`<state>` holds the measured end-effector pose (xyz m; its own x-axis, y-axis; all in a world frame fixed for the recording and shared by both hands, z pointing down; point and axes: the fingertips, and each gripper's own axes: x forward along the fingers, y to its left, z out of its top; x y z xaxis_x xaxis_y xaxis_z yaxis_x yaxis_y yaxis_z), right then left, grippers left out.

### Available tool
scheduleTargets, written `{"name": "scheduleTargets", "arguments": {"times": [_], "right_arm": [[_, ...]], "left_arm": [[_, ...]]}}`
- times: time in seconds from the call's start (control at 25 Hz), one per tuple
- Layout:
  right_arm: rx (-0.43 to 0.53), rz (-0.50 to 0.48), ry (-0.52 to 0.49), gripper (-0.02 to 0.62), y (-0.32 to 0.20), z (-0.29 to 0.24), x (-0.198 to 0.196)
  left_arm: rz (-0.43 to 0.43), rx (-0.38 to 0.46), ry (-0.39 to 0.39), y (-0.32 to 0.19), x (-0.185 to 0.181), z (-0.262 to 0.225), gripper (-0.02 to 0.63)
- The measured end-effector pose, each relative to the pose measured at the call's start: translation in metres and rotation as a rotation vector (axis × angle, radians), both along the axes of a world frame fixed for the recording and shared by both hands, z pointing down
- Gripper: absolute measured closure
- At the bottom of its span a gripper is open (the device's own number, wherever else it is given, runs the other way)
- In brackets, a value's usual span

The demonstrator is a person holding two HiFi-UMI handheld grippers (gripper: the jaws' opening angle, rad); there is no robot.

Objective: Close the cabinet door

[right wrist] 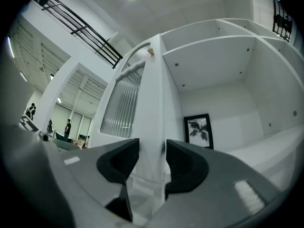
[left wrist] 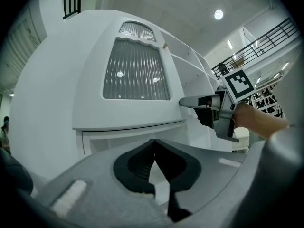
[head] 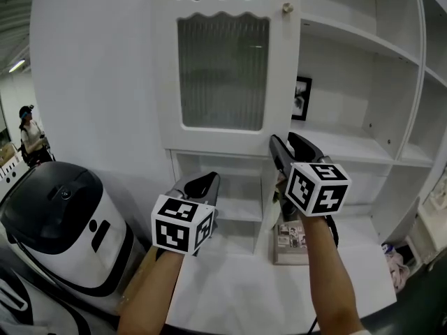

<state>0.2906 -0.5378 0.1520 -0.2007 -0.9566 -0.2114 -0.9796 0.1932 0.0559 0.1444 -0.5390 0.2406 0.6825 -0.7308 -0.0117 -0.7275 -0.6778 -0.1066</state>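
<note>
The right gripper [right wrist: 152,151] is clamped on the free edge of the cabinet door [head: 223,68]. Its two dark pads press on either side of the white panel, near the door's lower corner. Seen along these jaws, the door runs up and away edge-on, with its ribbed glass pane on the left face. A small knob [head: 287,8] sits high above the grip on the same edge. The door stands swung out from the cabinet, leaving the shelves [head: 349,149] open to the right of the gripper. A framed picture [right wrist: 198,131] of a dark leaf leans against the back wall just right of the jaws and beyond them.

The left gripper [left wrist: 153,146] hangs lower and to the left of the right one, apart from it. Its jaws are closed together with nothing between them, and they point at the cabinet frame under the door's bottom rail without touching it.

A magazine [head: 290,241] lies flat on the lower white surface, below the right gripper. A rounded black-and-white appliance [head: 63,222] stands well to the left of the left gripper.
</note>
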Motion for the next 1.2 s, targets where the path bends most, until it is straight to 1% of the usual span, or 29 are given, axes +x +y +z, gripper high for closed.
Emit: {"name": "scheduleTargets", "arguments": {"times": [0.16, 0.52, 0.8, 1.2], "right_arm": [[0.006, 0.022, 0.011, 0.423, 0.004, 0.001, -0.003], [-0.006, 0.081, 0.001, 0.424, 0.023, 0.003, -0.009], [-0.015, 0.108, -0.001, 0.431, 0.046, 0.006, -0.024], [-0.057, 0.123, -0.013, 0.469, 0.078, 0.029, -0.056]], "left_arm": [[-0.014, -0.006, 0.005, 0.003, -0.012, 0.0, 0.601], [-0.003, -0.005, 0.012, 0.019, -0.039, -0.005, 0.602], [0.023, -0.002, 0.008, 0.034, -0.054, -0.011, 0.601], [0.044, -0.018, -0.001, 0.06, -0.083, -0.005, 0.603]]}}
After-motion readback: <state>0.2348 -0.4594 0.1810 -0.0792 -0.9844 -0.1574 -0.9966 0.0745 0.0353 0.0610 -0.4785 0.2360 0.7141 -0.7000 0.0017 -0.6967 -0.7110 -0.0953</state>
